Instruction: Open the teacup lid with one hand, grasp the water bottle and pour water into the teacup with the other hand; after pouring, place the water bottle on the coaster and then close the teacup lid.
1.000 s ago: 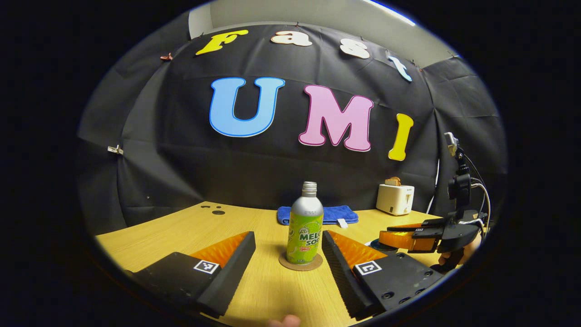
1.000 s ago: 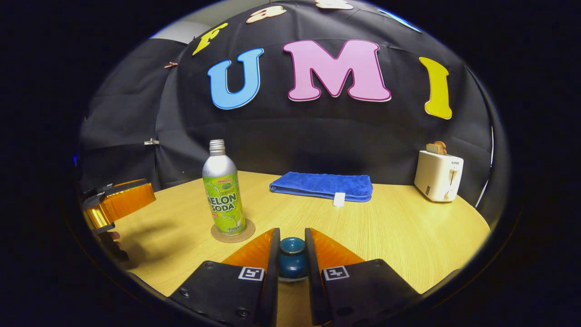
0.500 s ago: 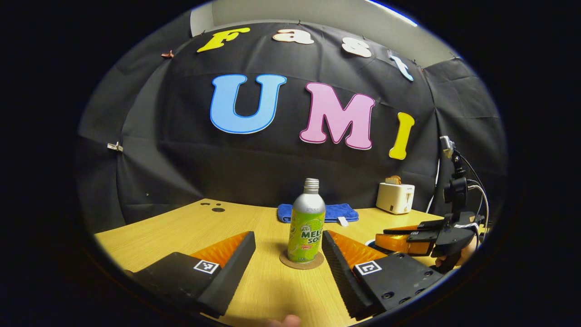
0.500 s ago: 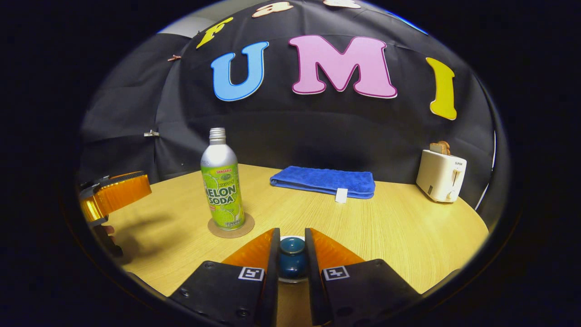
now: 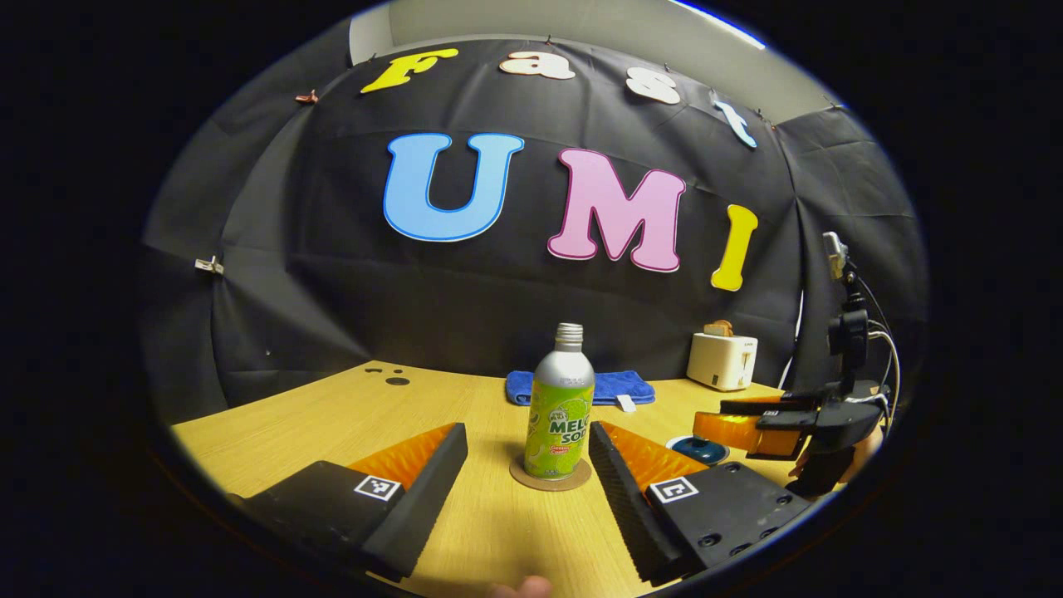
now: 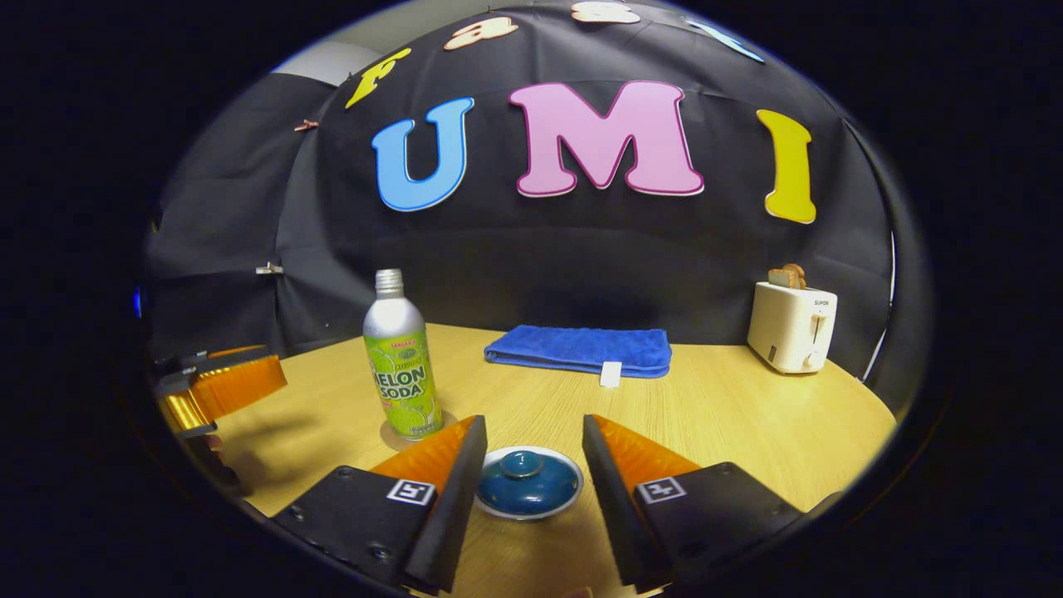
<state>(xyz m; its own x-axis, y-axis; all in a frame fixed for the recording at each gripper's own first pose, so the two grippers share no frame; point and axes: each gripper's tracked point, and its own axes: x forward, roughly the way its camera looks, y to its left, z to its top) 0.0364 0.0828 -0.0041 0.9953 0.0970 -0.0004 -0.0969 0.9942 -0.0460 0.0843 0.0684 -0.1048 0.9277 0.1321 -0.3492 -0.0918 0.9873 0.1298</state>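
Lid on the cup, both grippers spread

Just right of the water bottle [image 6: 402, 365] on its coaster [image 5: 550, 482], the lidded teacup [image 6: 529, 482] sits between the right gripper [image 6: 528, 465] fingers, untouched. Ceramic, likely slippery and fragile: pinch the knob. Left gripper [image 5: 528, 465] gapes around the bottle

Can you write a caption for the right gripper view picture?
Open right gripper above the lidded teacup, bottle standing on its coaster.
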